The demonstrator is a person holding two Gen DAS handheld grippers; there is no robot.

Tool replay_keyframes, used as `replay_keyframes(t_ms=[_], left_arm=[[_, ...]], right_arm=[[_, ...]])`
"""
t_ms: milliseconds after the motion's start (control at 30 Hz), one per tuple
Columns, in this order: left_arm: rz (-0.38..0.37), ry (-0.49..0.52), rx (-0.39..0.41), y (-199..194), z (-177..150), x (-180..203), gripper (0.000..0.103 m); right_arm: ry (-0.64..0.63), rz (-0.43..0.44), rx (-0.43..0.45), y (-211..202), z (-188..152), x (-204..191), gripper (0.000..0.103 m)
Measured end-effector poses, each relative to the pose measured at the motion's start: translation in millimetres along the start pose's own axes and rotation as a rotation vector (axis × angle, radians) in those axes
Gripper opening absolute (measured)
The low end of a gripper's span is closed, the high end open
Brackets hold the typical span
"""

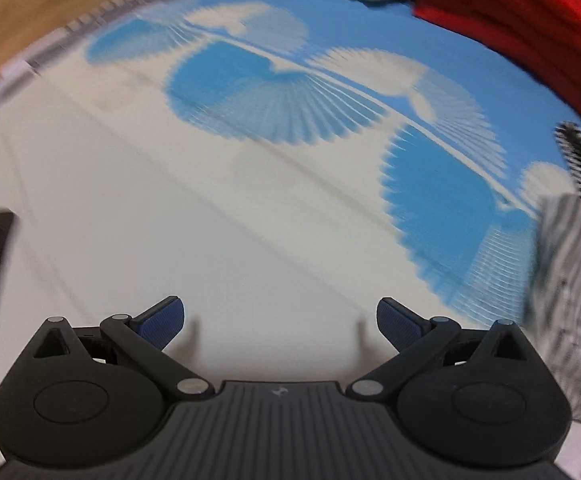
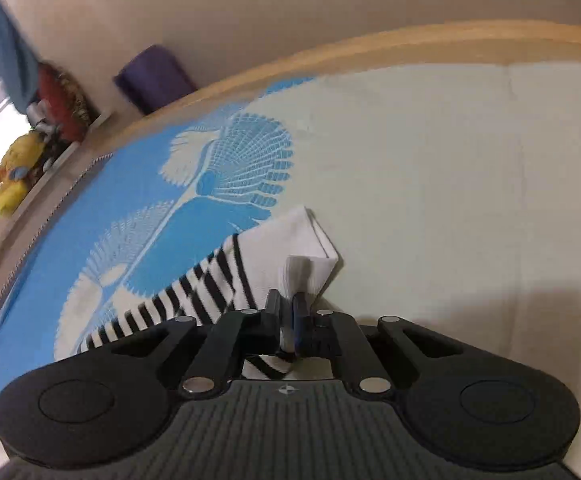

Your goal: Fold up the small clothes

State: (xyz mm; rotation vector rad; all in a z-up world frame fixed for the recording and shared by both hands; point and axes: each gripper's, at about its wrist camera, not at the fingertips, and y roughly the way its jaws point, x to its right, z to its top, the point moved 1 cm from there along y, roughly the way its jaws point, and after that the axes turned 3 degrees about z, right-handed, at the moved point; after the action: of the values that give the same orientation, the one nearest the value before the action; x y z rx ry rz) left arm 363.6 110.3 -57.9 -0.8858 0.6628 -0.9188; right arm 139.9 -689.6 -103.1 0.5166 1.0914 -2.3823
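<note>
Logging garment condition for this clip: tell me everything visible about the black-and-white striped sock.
The striped sock looks like knit cotton: black and white bands along one part, plain white at the other end, which is folded over. It lies stretched across the blue-and-cream patterned sheet. The right gripper is shut on its white folded edge, lifting it slightly. Nothing else touches it.

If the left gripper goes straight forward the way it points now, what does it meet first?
Probably the bedsheet itself: the open left gripper points at its bare white part, with nothing between. Depth is unclear because of blur.

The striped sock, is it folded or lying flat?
Folded: the striped sock doubles over at its white end, pinched by the shut right gripper.
</note>
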Motion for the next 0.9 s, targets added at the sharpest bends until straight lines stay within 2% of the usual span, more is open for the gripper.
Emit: replay_keyframes(t_ms=[67,133,200,300,367,467,500,567,600,633,700,767,833,900], left_arm=[[0.055,0.023,0.031,-1,5,-5,0.103],[0.08,0.037,0.046,-2,10,-10,0.103],[0.066,0.028,0.045,-3,12,-14,0.103],[0.032,0.017,0.031,-5,11,-18,0.103],[0.022,0.017,0.023,-5,11,-19,0.103],[0.005,-0.003,0.022,-7,12,-23,0.103],[0.003,-0.01,0.024,-7,12,-25,0.103],[0.006,-0.016,0.013,-6,13,-28,0.103],[-0.003,-0.02,0.004,-5,13,-30,0.103],[-0.015,-0.025,-0.006,-4,13,-32,0.103],[-0.042,-0.035,-0.02,-4,13,-36,0.103],[-0.062,-0.04,-0.017,-6,13,-38,0.103],[-0.07,-0.032,-0.01,-9,13,-38,0.103],[-0.073,-0.024,-0.009,-10,11,-35,0.103]], right_arm=[[-0.111,0.016,0.046,-6,9,-30,0.005],[-0.255,0.066,0.1,-23,11,-76,0.005],[-0.39,0.163,0.144,-47,4,-137,0.005],[-0.584,0.346,0.196,-93,-31,-229,0.005],[-0.73,0.499,0.208,-131,-80,-288,0.005],[-0.917,0.698,0.135,-172,-175,-340,0.006],[-0.962,0.758,0.084,-180,-210,-348,0.009],[-1.084,0.867,-0.09,-189,-281,-353,0.027],[-1.154,0.884,-0.182,-190,-312,-350,0.043],[-1.22,0.875,-0.243,-192,-339,-343,0.044],[-1.326,0.852,-0.28,-198,-366,-324,0.044],[-1.337,0.795,-0.273,-195,-359,-309,0.044],[-1.262,0.707,-0.267,-183,-327,-295,0.047],[-1.181,0.586,-0.214,-166,-294,-281,0.047]])
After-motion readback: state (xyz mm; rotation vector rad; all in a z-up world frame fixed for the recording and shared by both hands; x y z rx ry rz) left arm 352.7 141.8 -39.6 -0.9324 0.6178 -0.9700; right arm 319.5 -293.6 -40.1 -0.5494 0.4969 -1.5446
